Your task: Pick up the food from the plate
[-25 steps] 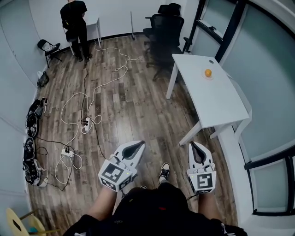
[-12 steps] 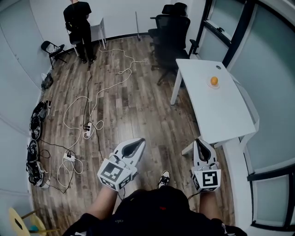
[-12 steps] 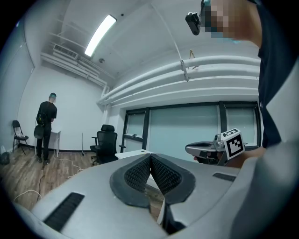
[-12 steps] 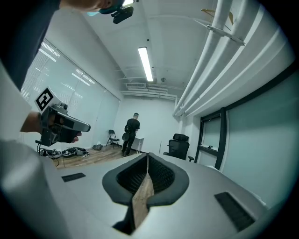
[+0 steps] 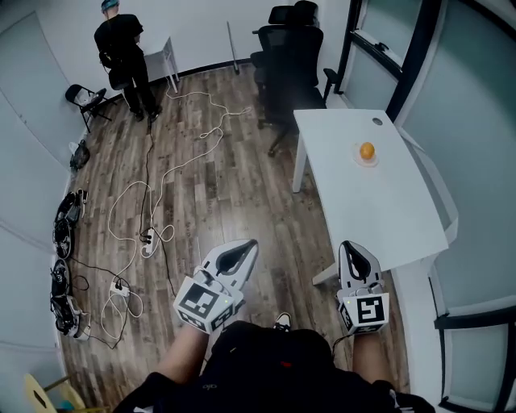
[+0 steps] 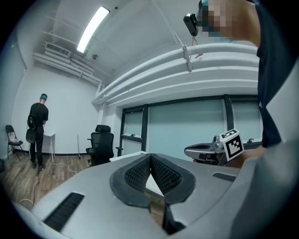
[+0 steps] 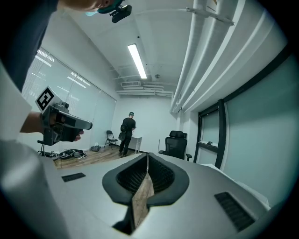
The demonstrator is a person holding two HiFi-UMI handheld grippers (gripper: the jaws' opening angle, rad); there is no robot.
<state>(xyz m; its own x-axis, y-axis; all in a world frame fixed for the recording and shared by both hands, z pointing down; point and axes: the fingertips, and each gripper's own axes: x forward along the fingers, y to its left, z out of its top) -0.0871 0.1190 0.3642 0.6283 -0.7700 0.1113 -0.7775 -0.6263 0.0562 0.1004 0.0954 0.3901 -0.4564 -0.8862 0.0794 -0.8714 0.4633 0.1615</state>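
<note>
A sparsely furnished office or test room is shown. A wood-look floor (image 5: 234,193) is laid throughout, and the room is closed off by plain white walls (image 5: 201,24). At 2 o'clock in the head view a white worktop (image 5: 379,202) is set beside glazed partitions (image 5: 472,121) framed in black. Black swivel chairs (image 5: 286,56) are parked at 12 o'clock. At 11 o'clock a person (image 5: 121,48) is seen standing at a small white table (image 5: 161,50), with a folding chair (image 5: 83,87) just beside. Cables (image 5: 149,161) are strewn over the floor at 10 o'clock, near a power strip (image 5: 118,286), and dark gear (image 5: 63,222) is piled along the wall at 9 o'clock. A strip light (image 7: 137,60) and white pipes (image 7: 201,56) are fixed overhead.
</note>
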